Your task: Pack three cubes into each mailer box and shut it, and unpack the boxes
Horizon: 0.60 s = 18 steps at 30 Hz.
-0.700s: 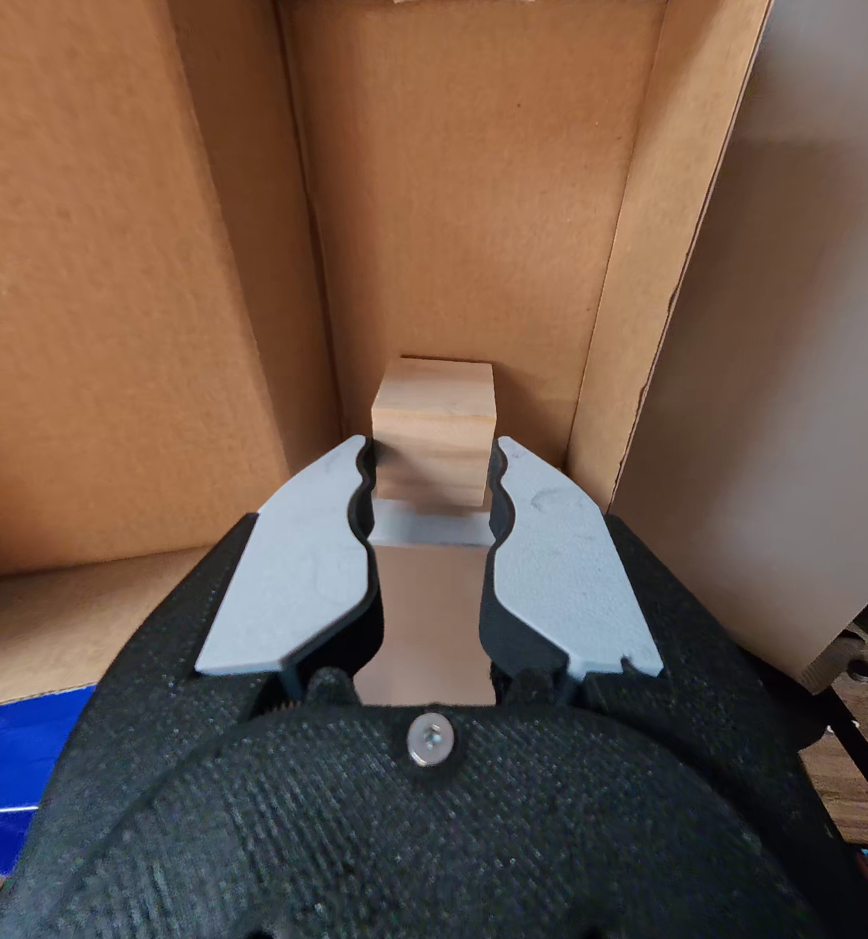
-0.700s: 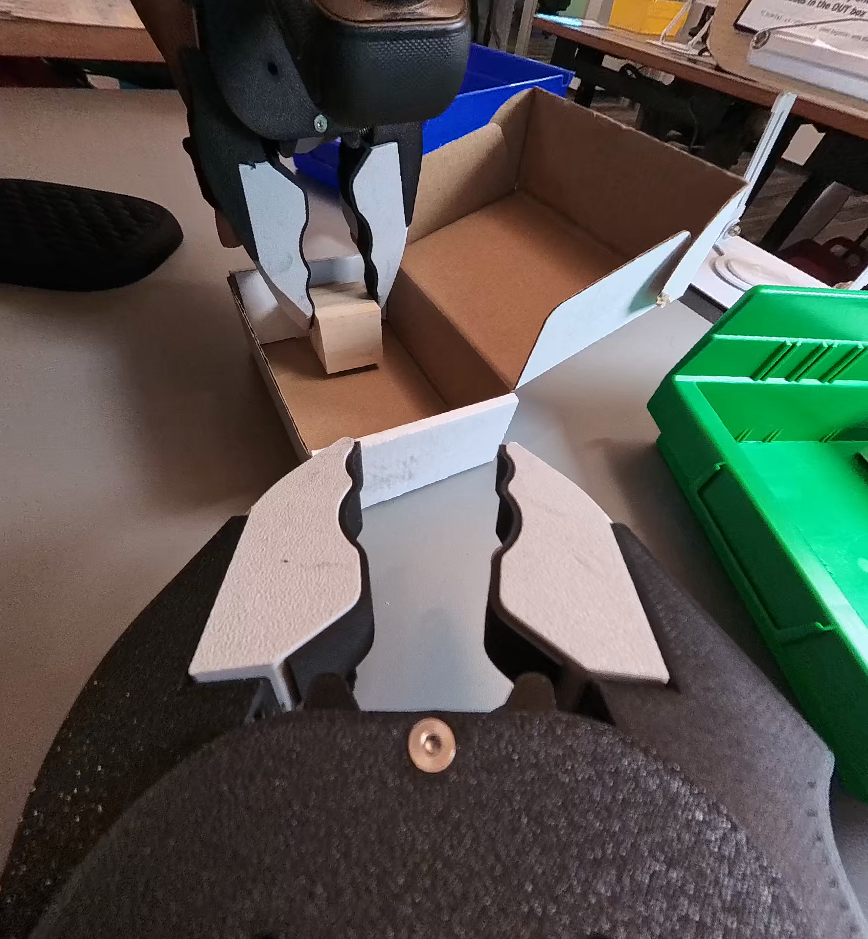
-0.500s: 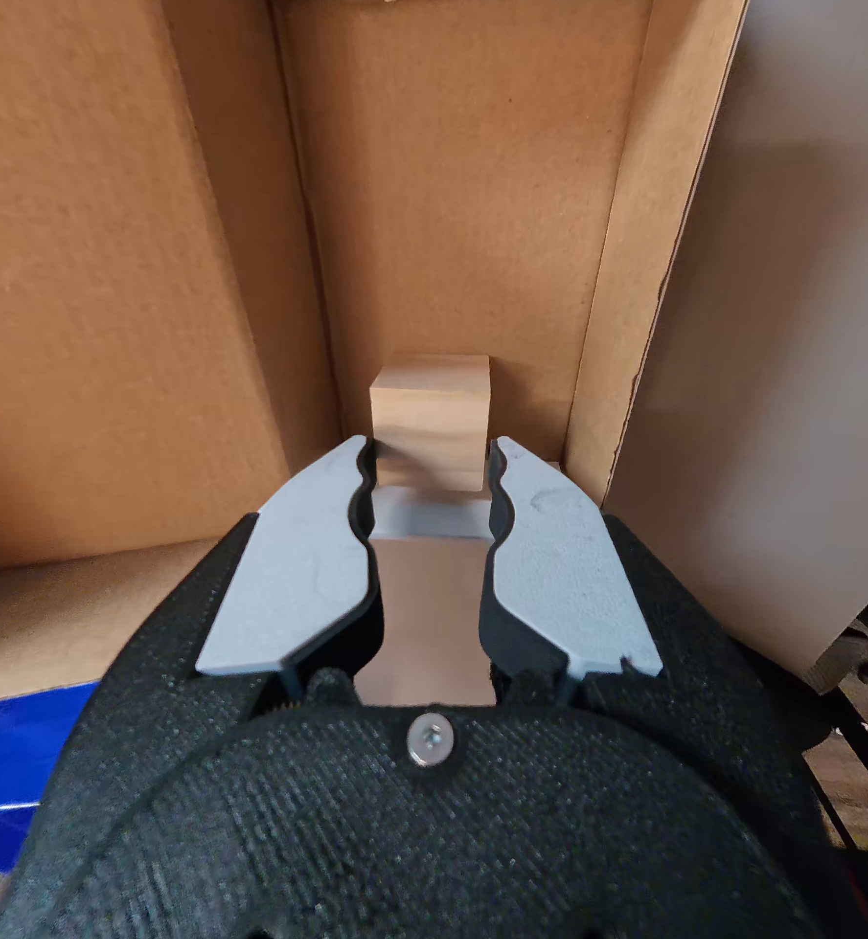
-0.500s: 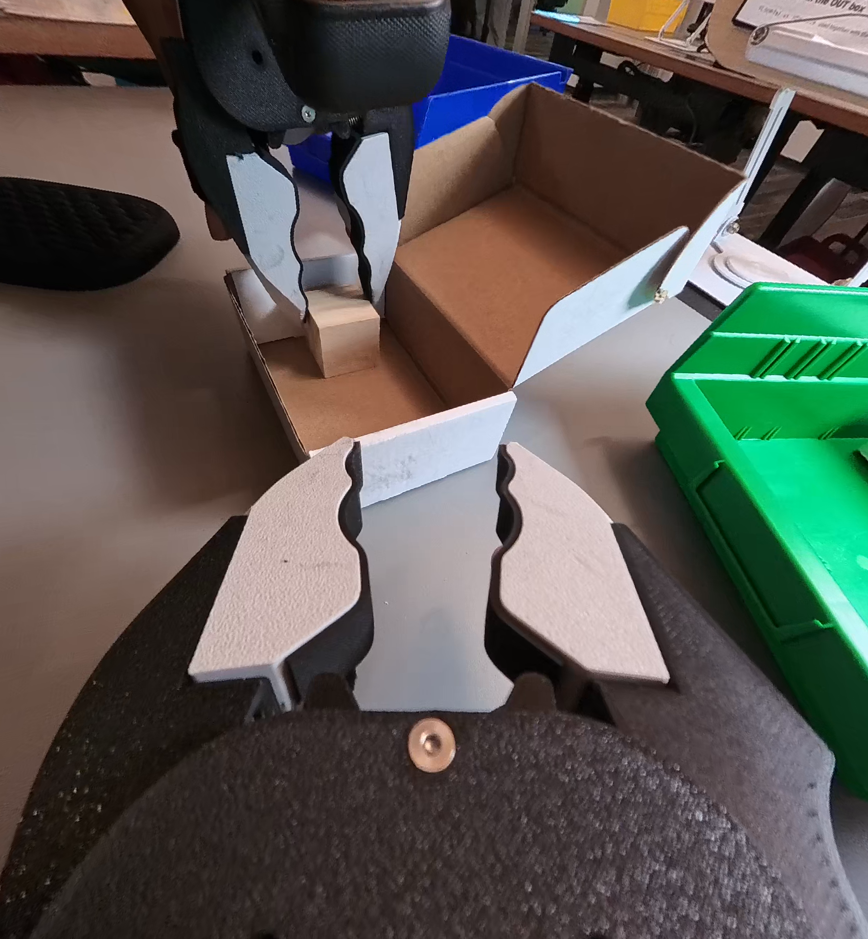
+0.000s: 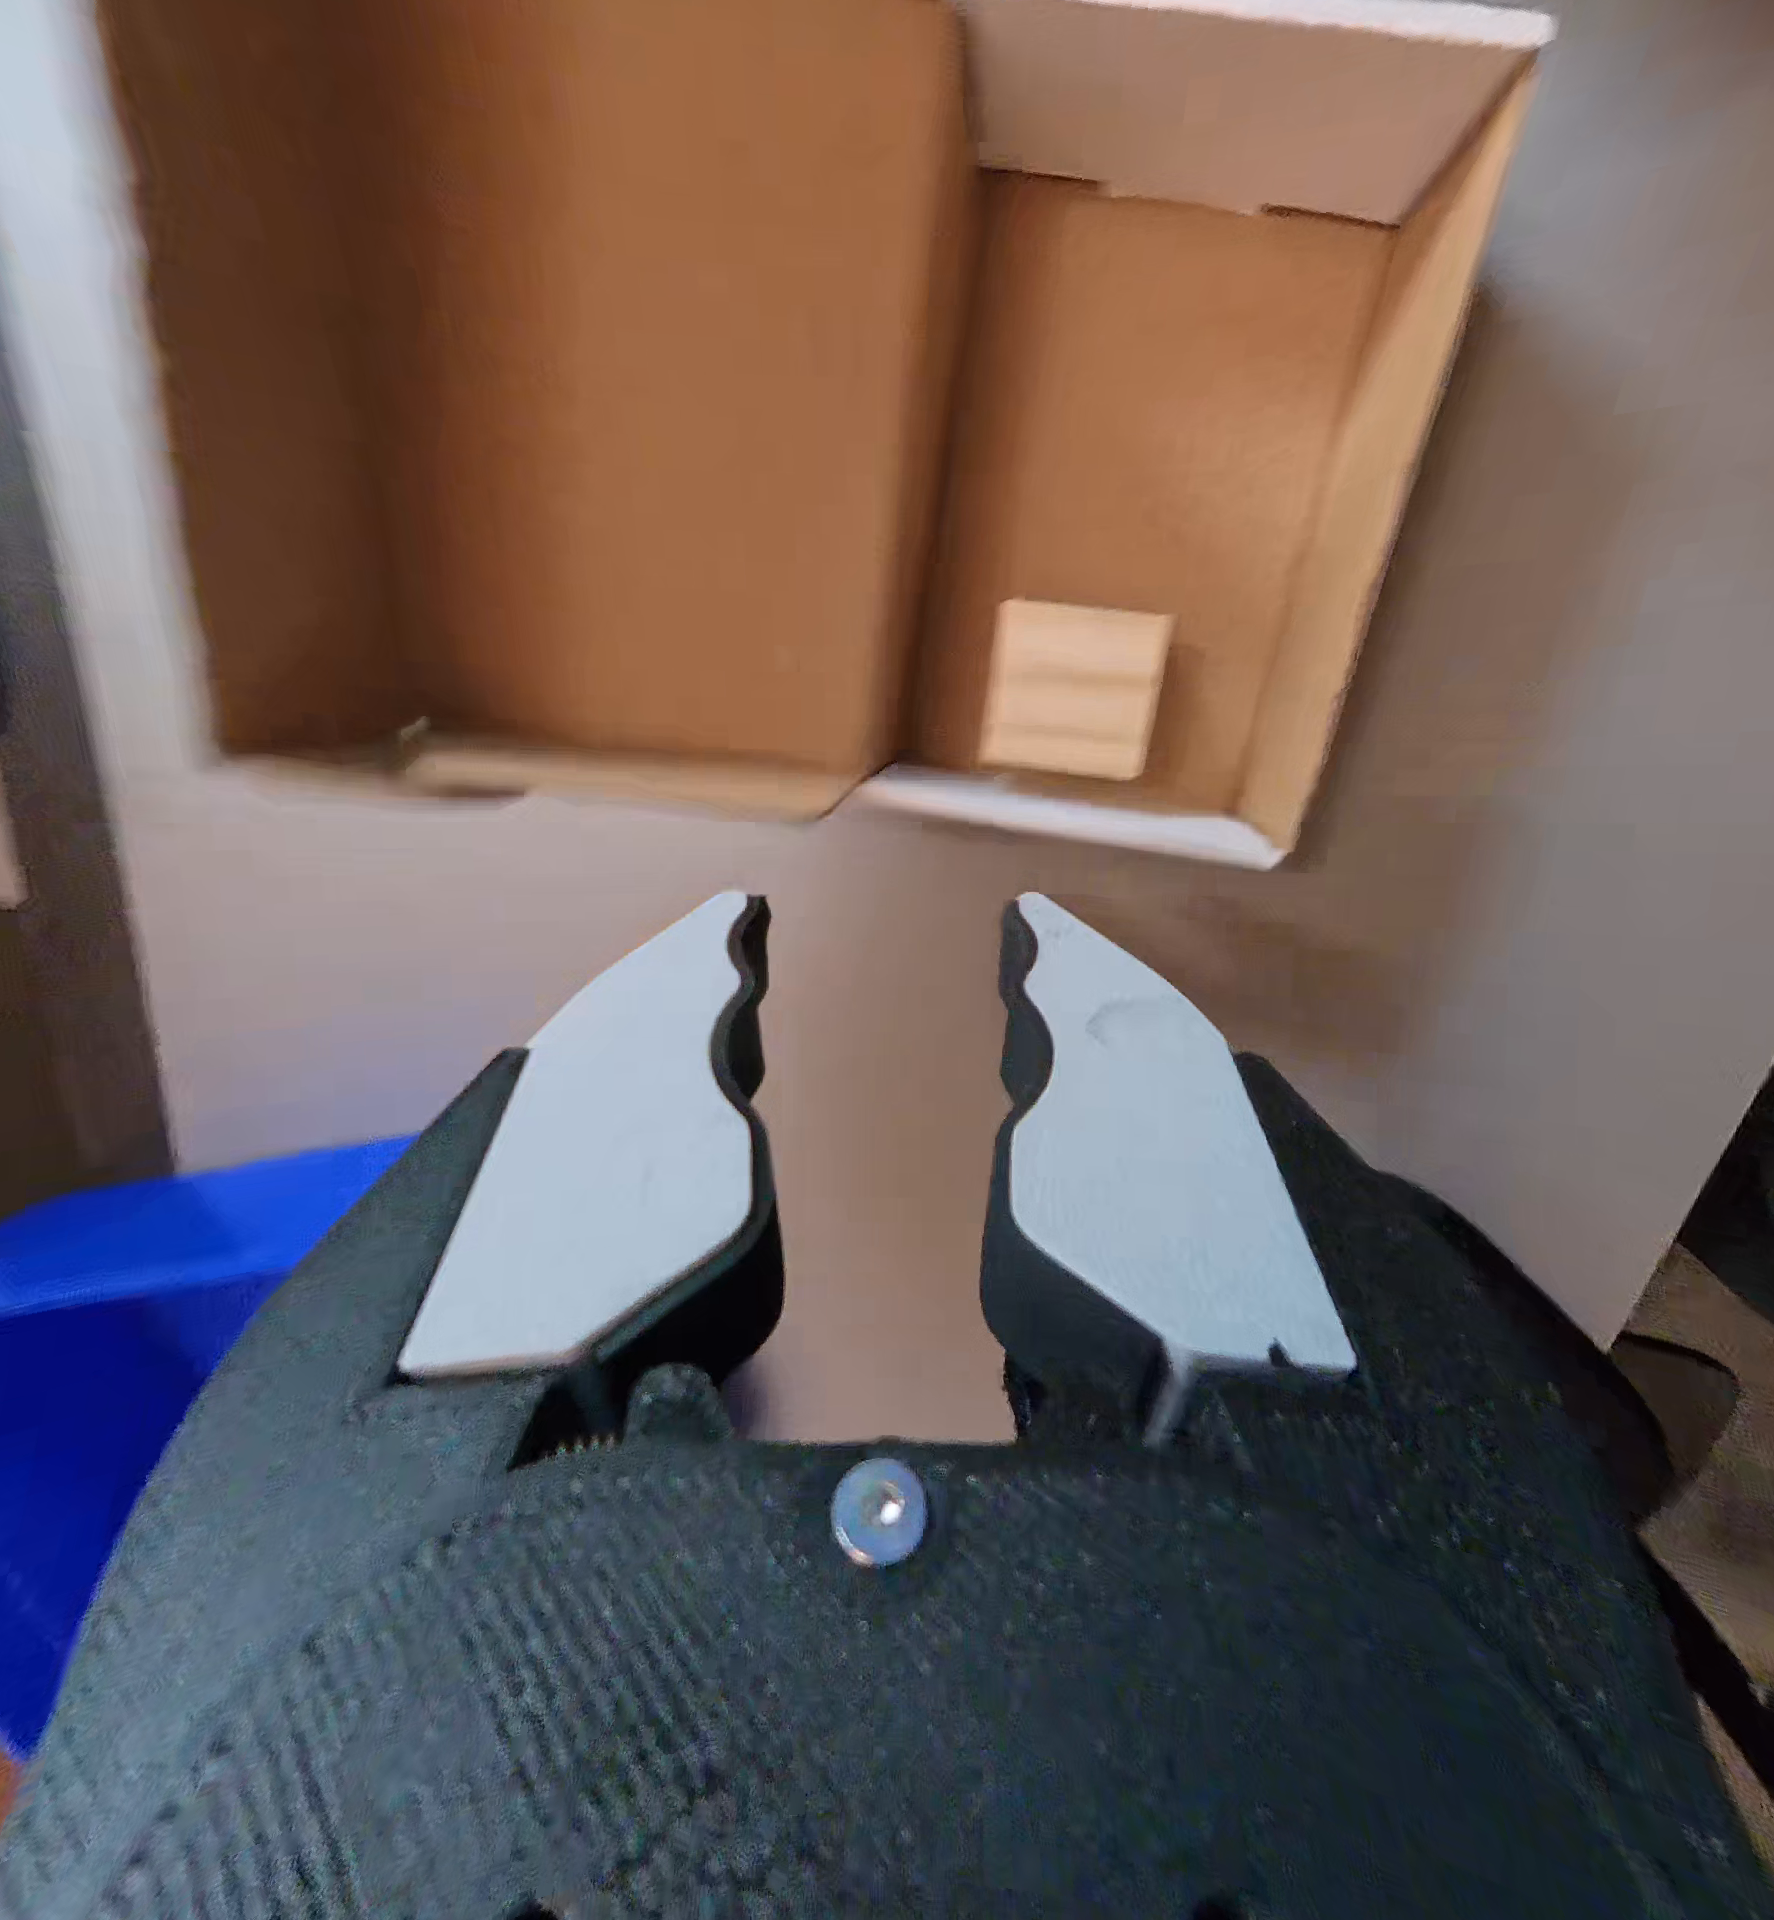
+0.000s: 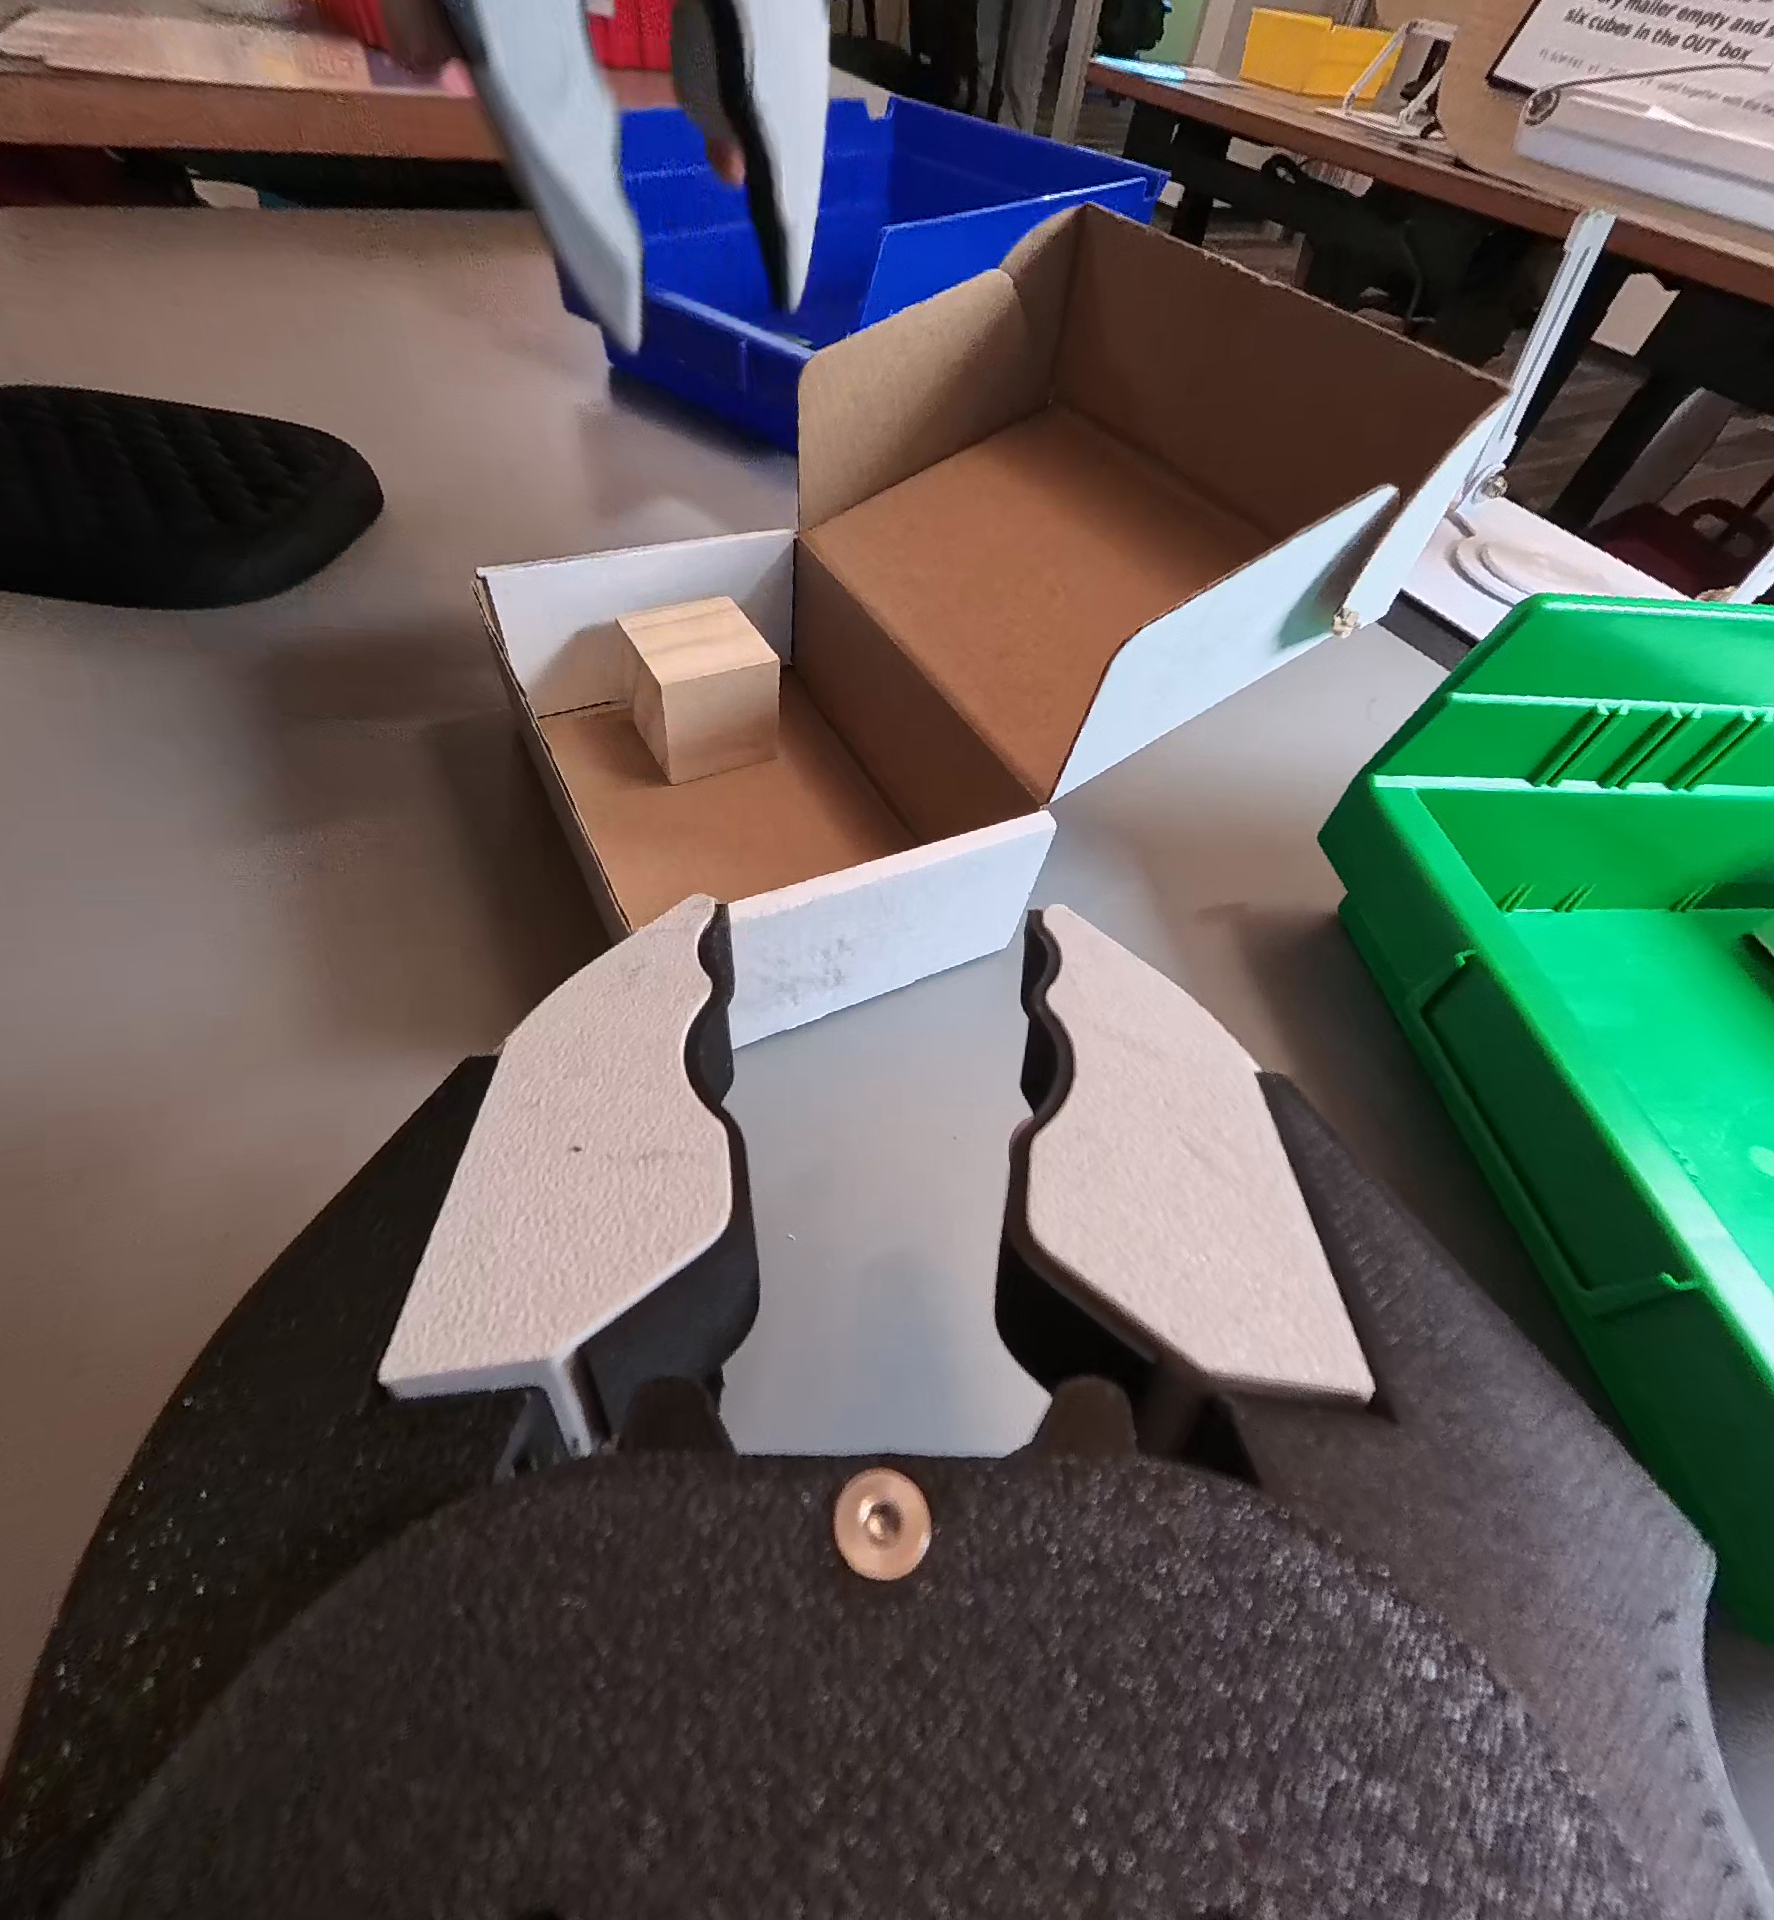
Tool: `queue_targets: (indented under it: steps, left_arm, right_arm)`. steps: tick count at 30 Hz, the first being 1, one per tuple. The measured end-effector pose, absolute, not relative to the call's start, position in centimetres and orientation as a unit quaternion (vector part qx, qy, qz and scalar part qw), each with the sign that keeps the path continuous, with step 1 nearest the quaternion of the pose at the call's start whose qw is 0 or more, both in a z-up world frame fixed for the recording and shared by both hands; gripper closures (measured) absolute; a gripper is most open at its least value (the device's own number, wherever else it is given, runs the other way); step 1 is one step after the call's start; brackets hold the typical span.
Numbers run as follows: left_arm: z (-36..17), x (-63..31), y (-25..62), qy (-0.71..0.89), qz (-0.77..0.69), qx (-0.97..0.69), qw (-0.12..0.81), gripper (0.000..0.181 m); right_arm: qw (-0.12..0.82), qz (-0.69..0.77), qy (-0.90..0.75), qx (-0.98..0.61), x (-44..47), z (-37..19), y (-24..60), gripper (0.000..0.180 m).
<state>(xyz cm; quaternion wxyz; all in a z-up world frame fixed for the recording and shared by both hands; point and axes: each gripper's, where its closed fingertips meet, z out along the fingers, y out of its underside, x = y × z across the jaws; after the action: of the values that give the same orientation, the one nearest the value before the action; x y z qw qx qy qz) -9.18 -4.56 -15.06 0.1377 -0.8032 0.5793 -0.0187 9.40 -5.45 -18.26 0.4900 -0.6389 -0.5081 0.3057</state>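
An open mailer box (image 6: 883,940) with white outside and brown inside sits on the grey table, its lid (image 6: 1153,343) standing up at the back right. One wooden cube (image 6: 701,691) rests in the far left corner of the box; it also shows in the left wrist view (image 5: 1075,691). My left gripper (image 5: 881,914) is open and empty, high above the table just outside the box (image 5: 1070,821); it shows blurred at the top of the right wrist view (image 6: 701,229). My right gripper (image 6: 872,920) is open and empty, low at the box's near wall.
A blue bin (image 6: 904,239) stands behind the box and shows at the lower left of the left wrist view (image 5: 83,1382). A green bin (image 6: 1631,1018) is on the right. A black padded object (image 6: 124,494) lies at the left. Other tables stand behind. From the left gripper's tips to the wooden cube (image 6: 701,691) is close to 10 cm.
My left gripper has let go of the cube in the box, risen and pulled back toward the blue bin. The right gripper has stayed in place.
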Motion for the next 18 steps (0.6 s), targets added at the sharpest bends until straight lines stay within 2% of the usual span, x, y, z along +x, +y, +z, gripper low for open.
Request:
queue_targets:
  steps: [3, 6, 12, 18]
  left_arm:
    - [-12.1, -13.9, -1.3, 0.520, 0.000, -0.833, 0.189, 0.138]
    - [-11.5, -19.6, 1.4, 0.455, 0.007, -0.866, 0.205, 0.140]
    - [-16.8, -30.0, 3.6, 0.376, 0.022, -0.914, 0.150, 0.144]
    - [-21.3, -34.1, 3.6, 0.356, 0.012, -0.929, 0.098, 0.140]
  right_arm:
    - [0.490, 0.306, -0.508, -0.639, 9.4, -18.2, -5.4, 0.126]
    - [0.489, 0.306, -0.509, -0.639, 9.4, -18.3, -5.5, 0.126]
    - [0.491, 0.307, -0.514, -0.632, 9.3, -18.2, -5.7, 0.126]
    - [0.490, 0.314, -0.515, -0.629, 9.3, -18.2, -5.8, 0.125]
